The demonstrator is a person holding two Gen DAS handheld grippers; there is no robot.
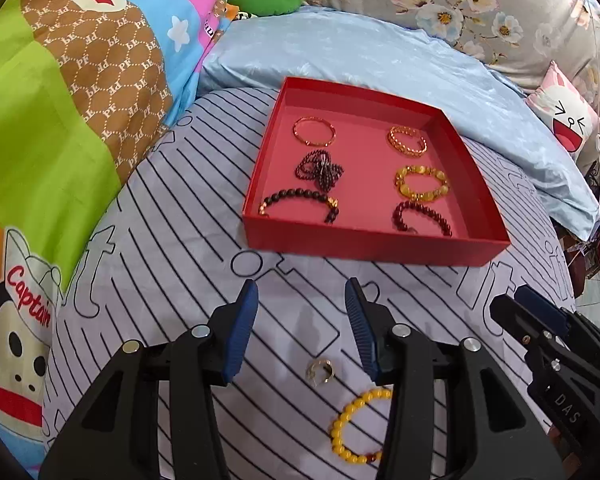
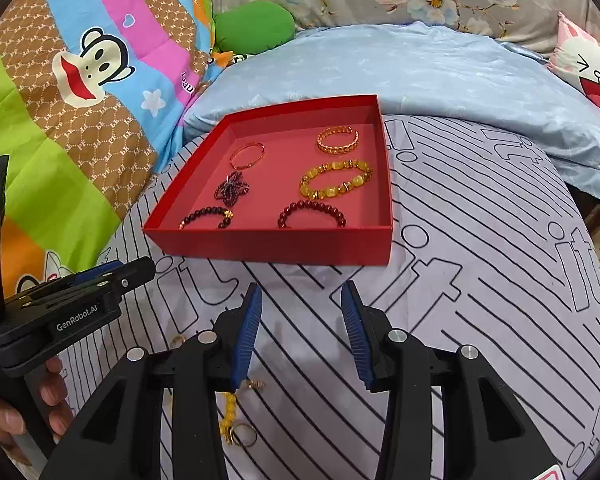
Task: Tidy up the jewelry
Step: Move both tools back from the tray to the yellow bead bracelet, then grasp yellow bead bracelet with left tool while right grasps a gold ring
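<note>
Nearest the left camera, at six o'clock on the striped sheet (image 1: pixel 172 248), lie a yellow bead bracelet (image 1: pixel 350 428) and, just beyond it, a small gold ring (image 1: pixel 320 372). Both sit apart from the blue pads. The left gripper (image 1: pixel 302 292) hangs over them with its jaws parted and nothing between them. At three o'clock in that view the right gripper (image 2: pixel 302 294) shows from the side; its own camera shows its jaws likewise spread and empty above the sheet. Partly hidden behind its left finger, at about seven o'clock in the right view, are the yellow beads, another gold ring (image 2: pixel 246 434) touching them, and a small gold piece (image 2: pixel 256 384) just beside the pad. A hand (image 2: pixel 40 400) grips the left tool's handle at eight o'clock.

Farther out, toward twelve o'clock, a red box (image 1: pixel 374 246) rests on the sheet. Inside are six bracelets in two columns: on the left a dark bead bracelet (image 1: pixel 300 204) nearest, a tangled dark one (image 1: pixel 320 170), then a thin gold bangle (image 1: pixel 314 131); on the right a dark red bead bracelet (image 1: pixel 422 216), a chunky amber one (image 1: pixel 420 184), and a gold chain bangle (image 1: pixel 407 141). Beyond the box lies a pale blue pillow (image 1: pixel 380 52), with a cartoon quilt (image 1: pixel 60 100) at ten o'clock.
</note>
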